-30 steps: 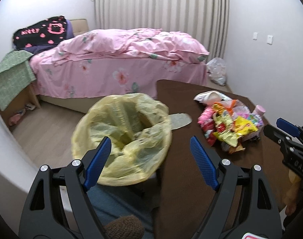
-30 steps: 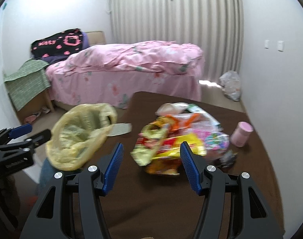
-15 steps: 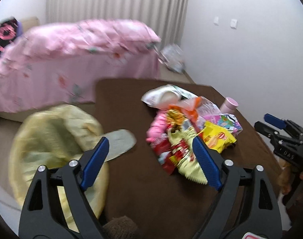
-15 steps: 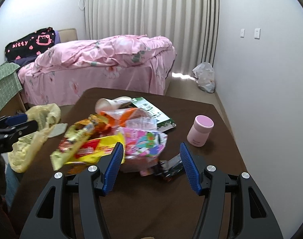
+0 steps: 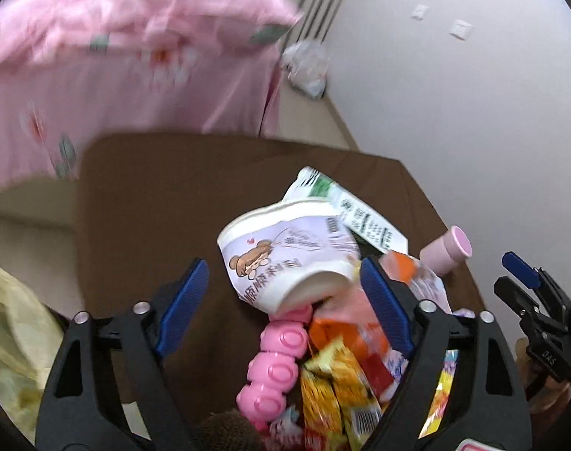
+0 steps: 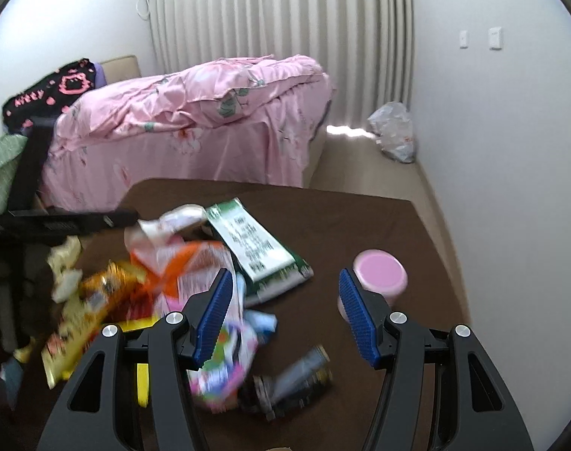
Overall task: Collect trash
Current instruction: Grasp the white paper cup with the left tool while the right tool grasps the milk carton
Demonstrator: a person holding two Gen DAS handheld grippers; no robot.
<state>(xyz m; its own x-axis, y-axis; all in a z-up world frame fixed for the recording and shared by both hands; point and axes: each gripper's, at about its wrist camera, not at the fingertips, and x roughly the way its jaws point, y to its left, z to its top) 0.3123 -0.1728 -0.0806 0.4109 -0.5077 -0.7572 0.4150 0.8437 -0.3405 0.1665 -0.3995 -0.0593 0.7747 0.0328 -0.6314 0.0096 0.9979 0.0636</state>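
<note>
My left fingers (image 5: 383,300) stand apart over the trash (image 5: 323,338) on the bench (image 5: 153,188), right fingers (image 6: 355,315) apart too; I am reaching, next I must close on the cup (image 5: 285,259).

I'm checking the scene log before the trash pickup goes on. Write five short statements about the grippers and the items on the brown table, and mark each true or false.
1. The left gripper is open, its blue-padded fingers apart. True.
2. The right gripper is shut on the pink cylindrical container. False: it is open, and the container stands on the brown table beyond its right finger.
3. A crumpled white paper cup with a bear print lies between the left gripper's fingers. True.
4. The green and white flat packet lies on the floor. False: it lies on the table.
5. The yellow plastic bag is at the right edge of the left wrist view. False: it is at the left edge.
</note>
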